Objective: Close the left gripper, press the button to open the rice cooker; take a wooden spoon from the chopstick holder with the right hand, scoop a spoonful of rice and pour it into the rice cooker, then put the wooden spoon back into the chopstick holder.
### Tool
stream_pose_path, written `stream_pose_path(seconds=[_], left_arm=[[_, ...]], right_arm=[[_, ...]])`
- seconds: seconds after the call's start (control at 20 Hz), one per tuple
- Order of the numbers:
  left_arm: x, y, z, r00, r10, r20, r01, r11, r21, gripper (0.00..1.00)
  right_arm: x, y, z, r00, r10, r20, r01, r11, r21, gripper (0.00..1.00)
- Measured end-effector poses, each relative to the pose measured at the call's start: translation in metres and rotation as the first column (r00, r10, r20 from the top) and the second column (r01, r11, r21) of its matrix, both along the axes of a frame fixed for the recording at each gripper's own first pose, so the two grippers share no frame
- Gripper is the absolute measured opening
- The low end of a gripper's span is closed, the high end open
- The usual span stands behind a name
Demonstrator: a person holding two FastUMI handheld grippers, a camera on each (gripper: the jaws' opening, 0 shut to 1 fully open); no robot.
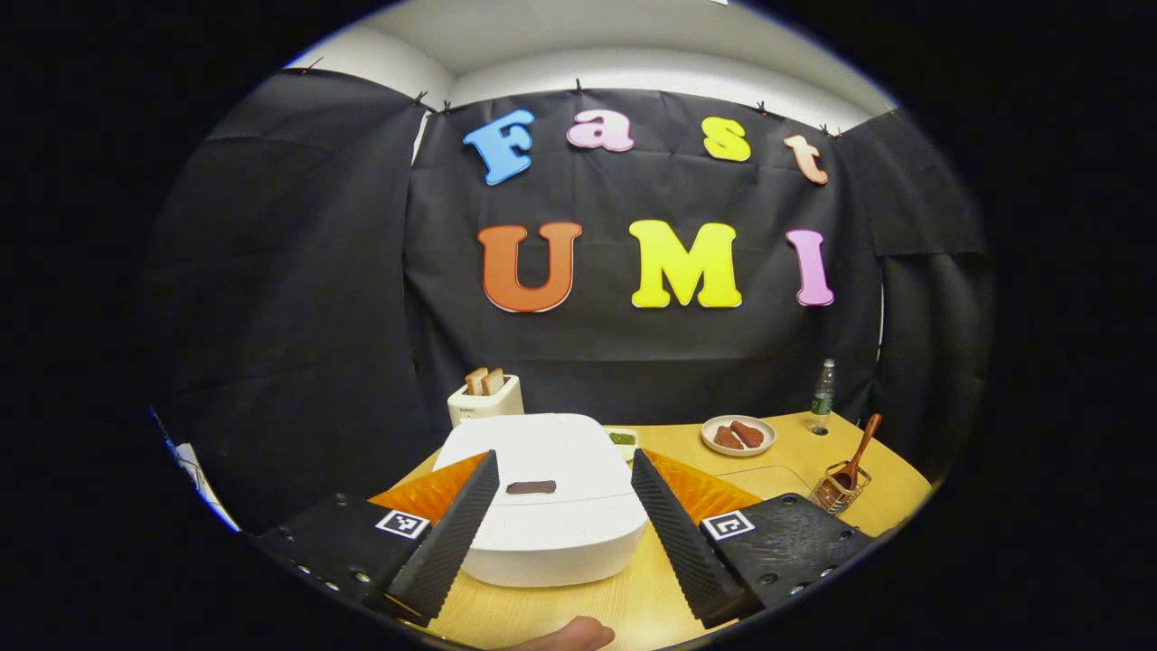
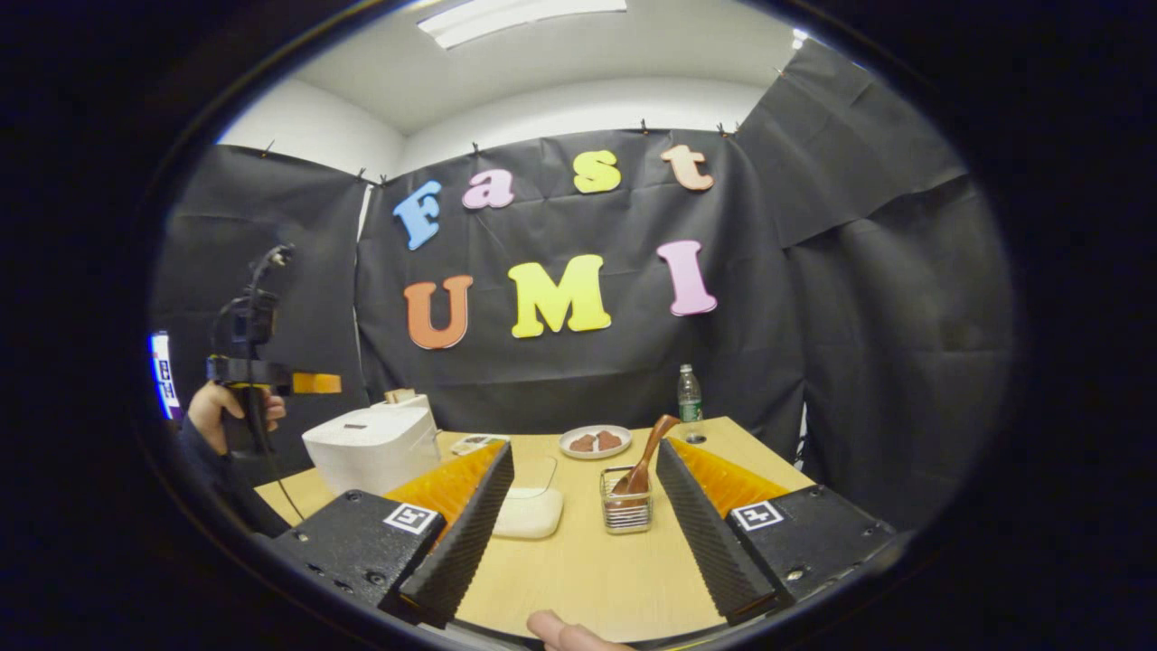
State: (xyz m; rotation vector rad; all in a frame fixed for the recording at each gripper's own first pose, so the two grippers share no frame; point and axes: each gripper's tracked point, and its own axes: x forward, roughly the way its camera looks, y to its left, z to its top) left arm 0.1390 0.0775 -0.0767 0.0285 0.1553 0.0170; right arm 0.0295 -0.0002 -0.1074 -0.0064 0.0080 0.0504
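Two grippers: both standing open.
Left gripper [image 1: 565, 506]: hovering over rice cooker [image 1: 547, 506]; closing first, then pressing button [image 1: 531, 487].
Right gripper [image 2: 583, 506]: waiting near wooden spoon [image 2: 644, 461].

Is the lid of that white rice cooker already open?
No, in the left gripper view the rice cooker has its lid down flat, and the left gripper hangs open before it.

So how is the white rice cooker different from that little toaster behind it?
The rice cooker is broad, low and rounded with its lid shut; the toaster is narrower and boxier. The toaster has two bread slices sticking out of its top, while the rice cooker's top carries only a dark button strip. Both are white and sit on the wooden table.
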Motion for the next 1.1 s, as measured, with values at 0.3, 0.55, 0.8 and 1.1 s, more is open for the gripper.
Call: stream_pose_path(seconds=[0.3,0.55,0.8,1.1], left_arm=[[-0.09,-0.02,0.006,0.998,-0.035,0.051,0.036,0.999,-0.025,0.94],[-0.13,-0.008,0.006,0.994,0.025,0.102,-0.027,0.999,0.02,0.96],[-0.156,-0.008,0.008,0.992,0.027,0.121,-0.024,0.999,-0.022,0.96],[-0.163,-0.019,0.013,0.987,-0.018,0.157,0.021,1.0,-0.013,0.95]], right_arm=[[-0.011,0.005,0.012,1.0,-0.011,0.014,0.011,1.0,-0.006,1.0],[-0.022,0.015,0.029,1.0,-0.007,0.028,0.008,1.0,-0.029,1.0],[-0.034,0.027,0.051,0.999,-0.004,0.05,0.007,0.998,-0.063,0.99],[-0.034,0.046,0.049,0.998,0.038,0.04,-0.037,0.999,-0.027,0.99]])
